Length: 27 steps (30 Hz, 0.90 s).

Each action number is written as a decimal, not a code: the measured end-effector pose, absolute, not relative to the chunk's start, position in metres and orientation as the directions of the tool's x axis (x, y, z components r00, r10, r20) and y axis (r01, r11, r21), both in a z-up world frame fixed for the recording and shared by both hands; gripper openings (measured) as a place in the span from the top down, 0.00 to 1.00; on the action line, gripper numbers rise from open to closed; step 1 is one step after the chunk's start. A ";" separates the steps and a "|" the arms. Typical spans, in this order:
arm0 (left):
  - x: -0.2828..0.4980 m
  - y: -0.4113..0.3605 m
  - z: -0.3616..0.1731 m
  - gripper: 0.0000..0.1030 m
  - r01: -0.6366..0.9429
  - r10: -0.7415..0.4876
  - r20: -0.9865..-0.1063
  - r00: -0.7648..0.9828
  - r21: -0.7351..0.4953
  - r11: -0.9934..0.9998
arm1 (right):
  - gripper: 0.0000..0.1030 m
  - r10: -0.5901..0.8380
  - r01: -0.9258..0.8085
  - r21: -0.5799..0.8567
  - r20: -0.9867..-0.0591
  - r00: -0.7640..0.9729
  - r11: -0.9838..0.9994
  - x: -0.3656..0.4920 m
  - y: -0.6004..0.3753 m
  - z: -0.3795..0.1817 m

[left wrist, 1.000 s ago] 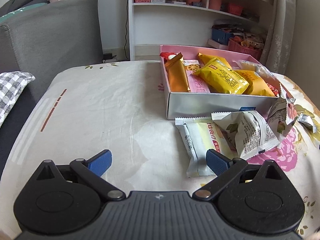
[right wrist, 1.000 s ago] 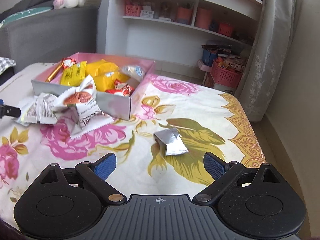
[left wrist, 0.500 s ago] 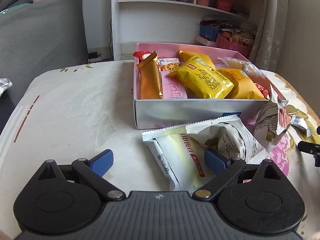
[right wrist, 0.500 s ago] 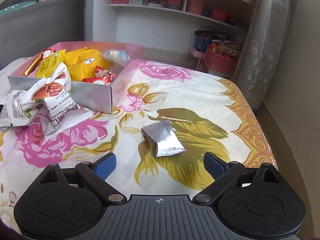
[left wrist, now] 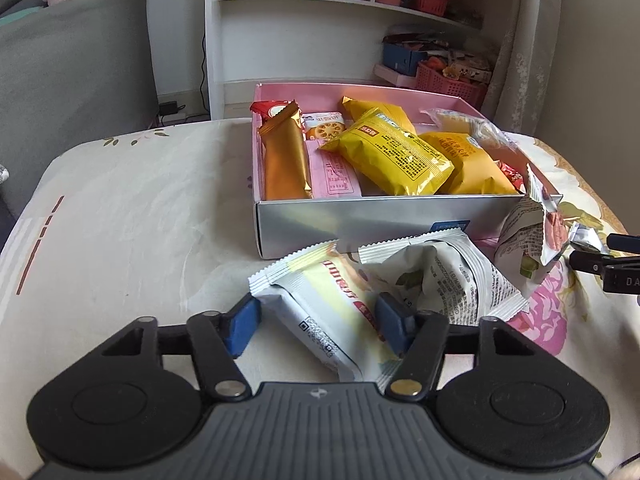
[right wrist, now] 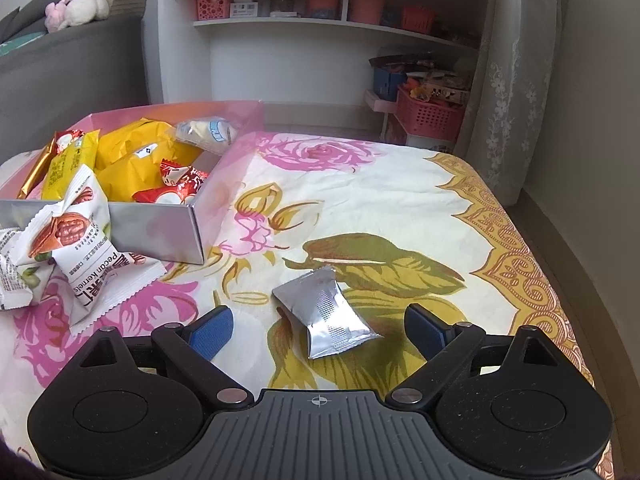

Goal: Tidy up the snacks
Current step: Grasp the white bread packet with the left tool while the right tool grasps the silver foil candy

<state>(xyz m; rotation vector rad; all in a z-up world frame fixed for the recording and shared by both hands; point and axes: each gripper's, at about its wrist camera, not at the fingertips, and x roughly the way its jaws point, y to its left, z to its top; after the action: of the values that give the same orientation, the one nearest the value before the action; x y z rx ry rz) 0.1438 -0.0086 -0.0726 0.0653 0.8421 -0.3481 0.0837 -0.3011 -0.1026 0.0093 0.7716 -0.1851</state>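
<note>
A silver box with a pink inside (left wrist: 360, 220) holds yellow, orange and pink snack packs. In front of it lie a white-and-yellow snack pack (left wrist: 332, 312) and a crumpled white nut pack (left wrist: 448, 276). My left gripper (left wrist: 318, 326) is open, its blue pads on either side of the white-and-yellow pack. A pecan pack (right wrist: 80, 240) leans on the box corner (right wrist: 160, 232). My right gripper (right wrist: 318, 330) is open around a small silver sachet (right wrist: 328, 312) on the flowered cloth.
The table has a cream and flowered cloth (right wrist: 400, 208). A grey sofa (left wrist: 72, 80) stands at the left, a white shelf unit (left wrist: 340, 20) behind, a pink basket (right wrist: 428, 114) and a curtain (right wrist: 516, 60) at the right. The right gripper's tip shows in the left wrist view (left wrist: 608, 264).
Both grippers have moved forward. The left one's pads now straddle the white-and-yellow pack and have narrowed. The right one has closed in on the silver sachet.
</note>
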 end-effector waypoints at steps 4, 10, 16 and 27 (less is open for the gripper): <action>0.143 -0.005 -0.070 0.65 0.328 -0.298 -0.744 0.598 -0.112 0.938 | 0.37 -0.148 0.157 -0.051 -0.693 0.706 0.986 0.083 -0.300 -0.099; 0.145 0.002 -0.069 0.80 0.292 -0.342 -0.746 0.571 -0.205 0.934 | 0.73 -0.115 0.122 -0.039 -0.698 0.707 0.992 0.083 -0.295 -0.095; 0.146 0.009 -0.067 0.85 0.250 -0.359 -0.751 0.554 -0.261 0.932 | 0.75 -0.093 0.086 -0.046 -0.692 0.716 0.995 0.081 -0.286 -0.091; 0.146 0.017 -0.056 0.89 0.208 -0.367 -0.747 0.554 -0.303 0.930 | 0.76 -0.042 0.069 0.009 -0.711 0.702 0.998 0.080 -0.273 -0.079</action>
<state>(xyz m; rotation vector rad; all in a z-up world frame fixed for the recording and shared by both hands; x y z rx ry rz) 0.1458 0.0173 -0.0560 -0.1878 0.9240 -0.3423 0.0805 -0.2730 -0.0791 0.0360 0.7899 -0.0615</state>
